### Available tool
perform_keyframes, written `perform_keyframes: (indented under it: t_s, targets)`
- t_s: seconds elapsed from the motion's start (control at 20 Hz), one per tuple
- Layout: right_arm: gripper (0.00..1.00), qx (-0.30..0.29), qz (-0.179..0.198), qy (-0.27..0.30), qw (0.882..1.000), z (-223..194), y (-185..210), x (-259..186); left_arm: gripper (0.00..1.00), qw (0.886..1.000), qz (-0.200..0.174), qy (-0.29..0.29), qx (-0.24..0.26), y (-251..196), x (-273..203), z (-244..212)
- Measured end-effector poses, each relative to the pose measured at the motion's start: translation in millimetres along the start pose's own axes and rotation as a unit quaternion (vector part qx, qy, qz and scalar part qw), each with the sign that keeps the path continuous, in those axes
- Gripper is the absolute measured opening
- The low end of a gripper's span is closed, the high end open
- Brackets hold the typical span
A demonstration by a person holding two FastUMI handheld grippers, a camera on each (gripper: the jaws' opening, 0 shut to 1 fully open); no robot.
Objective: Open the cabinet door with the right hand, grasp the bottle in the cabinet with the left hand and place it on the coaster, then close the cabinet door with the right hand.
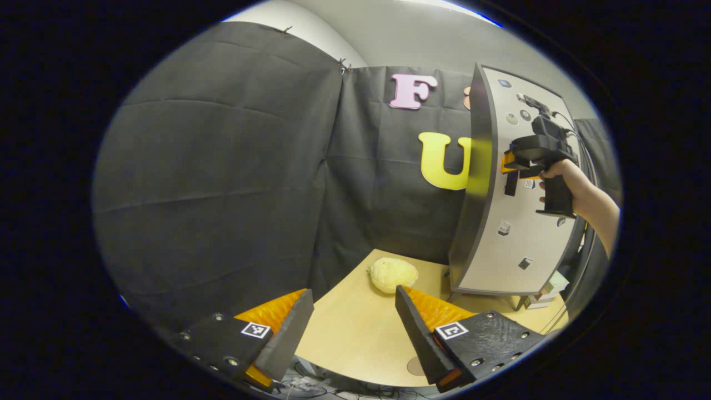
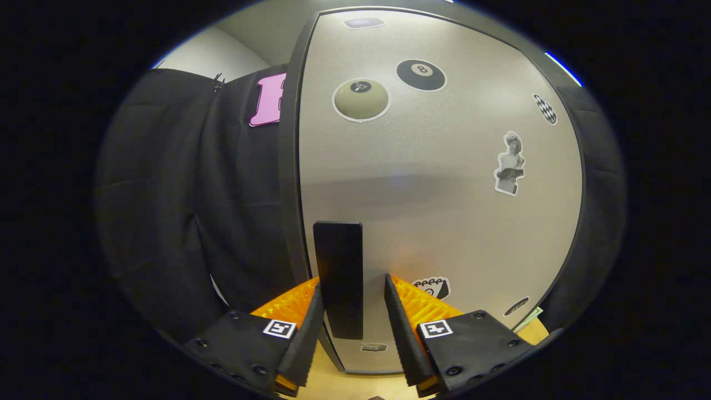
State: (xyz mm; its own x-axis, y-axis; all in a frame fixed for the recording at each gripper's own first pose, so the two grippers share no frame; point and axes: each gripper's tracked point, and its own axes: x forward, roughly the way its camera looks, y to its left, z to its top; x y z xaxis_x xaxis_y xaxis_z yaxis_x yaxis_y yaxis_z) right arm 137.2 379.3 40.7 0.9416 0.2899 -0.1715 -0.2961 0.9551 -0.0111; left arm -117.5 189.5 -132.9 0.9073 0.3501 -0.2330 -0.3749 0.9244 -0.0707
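The grey cabinet door point(image 2: 433, 183), dotted with stickers, fills the right gripper view, and its black upright handle point(image 2: 338, 278) stands between the fingers of my right gripper point(image 2: 350, 311). The left finger lies against the handle and a gap remains on the right, so the gripper is open. In the left gripper view the same door point(image 1: 516, 244) stands at the right, with a hand holding the right gripper point(image 1: 508, 169) at its handle. My left gripper point(image 1: 353, 328) hangs open over the wooden table point(image 1: 355, 344). A small round coaster point(image 1: 414, 365) lies near its right finger. The bottle is hidden.
A pale yellow lumpy object point(image 1: 393, 273) lies on the table in front of the cabinet's left edge. Small boxes point(image 1: 547, 290) sit low beside the cabinet at the right. Black cloth walls close off the back and left.
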Motion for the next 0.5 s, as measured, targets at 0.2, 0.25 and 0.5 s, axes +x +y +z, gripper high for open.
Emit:
perform_keyframes:
  t_s: [0.2,0.25,0.5]
  targets:
    - [0.39,-0.02,0.001,-0.004,1.0,-0.7,5.1,2.1,0.89,1.0,-0.009,-0.009,0.017,-1.8,-1.3,5.2]
    - [0.39,-0.023,0.002,-0.007,1.0,-1.5,5.1,0.4,0.92,1.0,-0.011,-0.009,0.019,-1.8,-1.6,4.4]
    - [0.15,-0.027,0.03,-0.009,0.999,-0.5,7.4,0.5,0.89,1.0,-0.022,-0.01,0.017,-0.8,-5.6,2.8]
